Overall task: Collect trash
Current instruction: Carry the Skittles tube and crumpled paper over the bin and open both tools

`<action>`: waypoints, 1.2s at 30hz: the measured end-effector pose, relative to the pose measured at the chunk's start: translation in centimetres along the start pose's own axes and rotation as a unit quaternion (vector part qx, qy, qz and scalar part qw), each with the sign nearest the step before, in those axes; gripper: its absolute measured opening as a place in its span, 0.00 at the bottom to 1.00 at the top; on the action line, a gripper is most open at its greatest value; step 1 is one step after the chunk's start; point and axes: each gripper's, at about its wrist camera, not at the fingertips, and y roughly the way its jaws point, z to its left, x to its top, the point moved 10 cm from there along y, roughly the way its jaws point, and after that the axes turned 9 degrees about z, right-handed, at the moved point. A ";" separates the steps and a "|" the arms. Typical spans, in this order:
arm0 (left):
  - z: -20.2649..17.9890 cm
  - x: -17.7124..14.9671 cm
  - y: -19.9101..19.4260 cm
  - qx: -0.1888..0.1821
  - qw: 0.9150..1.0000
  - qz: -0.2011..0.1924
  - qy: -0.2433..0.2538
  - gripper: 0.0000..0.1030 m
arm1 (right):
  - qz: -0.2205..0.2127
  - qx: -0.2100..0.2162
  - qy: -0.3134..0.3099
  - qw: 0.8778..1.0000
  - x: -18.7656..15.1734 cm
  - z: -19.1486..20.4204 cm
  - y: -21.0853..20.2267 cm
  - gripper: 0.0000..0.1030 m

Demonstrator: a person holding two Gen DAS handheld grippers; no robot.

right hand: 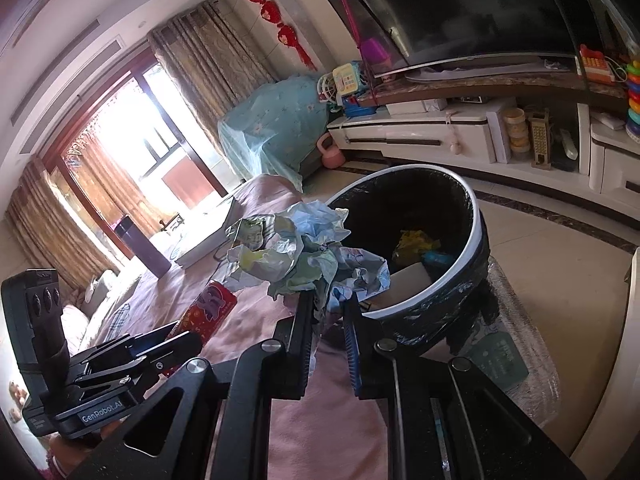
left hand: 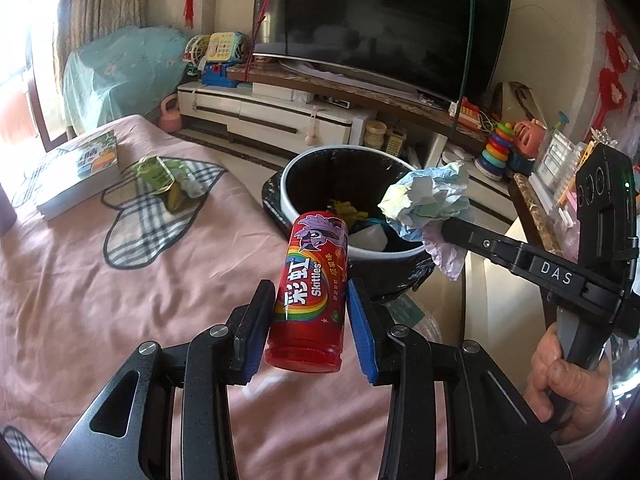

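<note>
Left hand-held gripper [left hand: 310, 310], lower centre: clamped on red cylindrical Skittles tub [left hand: 310, 294] above pink bedspread [left hand: 120, 300]. Right hand-held gripper [right hand: 328, 306], centre: pinching crumpled pale paper wad [right hand: 298, 254] at white rim of black-lined round bin [right hand: 466, 256].

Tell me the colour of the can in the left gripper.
Red with a rainbow band; the can shows best in the left wrist view.

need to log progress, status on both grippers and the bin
Left gripper shut on Skittles can. Right gripper shut on crumpled paper, at rim of trash bin. Nothing in the way.
</note>
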 end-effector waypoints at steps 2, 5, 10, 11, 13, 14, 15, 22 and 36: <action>-0.3 0.2 0.1 0.000 1.000 -0.001 0.003 0.35 | -0.002 -0.001 0.000 1.000 0.1 -0.2 -0.2 0.15; -0.8 0.7 0.4 -0.001 1.000 -0.001 0.006 0.35 | -0.003 -0.004 0.000 1.000 0.4 -0.5 -0.2 0.15; -1.5 1.4 0.9 -0.001 1.000 -0.001 0.012 0.35 | -0.006 -0.010 -0.001 1.000 1.1 -0.9 -0.3 0.15; -1.6 1.5 1.0 0.000 1.000 -0.001 0.012 0.35 | -0.006 -0.011 -0.001 1.000 1.2 -1.0 -0.3 0.15; -1.7 1.8 1.1 -0.001 1.000 -0.003 0.013 0.35 | -0.009 -0.013 0.000 1.000 1.4 -1.1 -0.3 0.15; -1.8 2.0 1.1 0.000 1.000 -0.005 0.014 0.35 | -0.008 -0.013 0.001 1.000 1.6 -1.2 -0.2 0.15; -1.9 2.2 1.1 0.001 1.000 -0.005 0.015 0.35 | -0.008 -0.014 0.001 1.000 1.7 -1.3 -0.2 0.15; -2.3 3.2 1.6 0.003 1.000 -0.005 0.018 0.35 | -0.005 -0.019 0.000 1.000 2.5 -1.8 0.4 0.15; -2.7 5.7 3.8 0.008 1.000 0.001 0.025 0.35 | -0.002 -0.032 -0.013 0.999 4.6 -2.3 1.2 0.15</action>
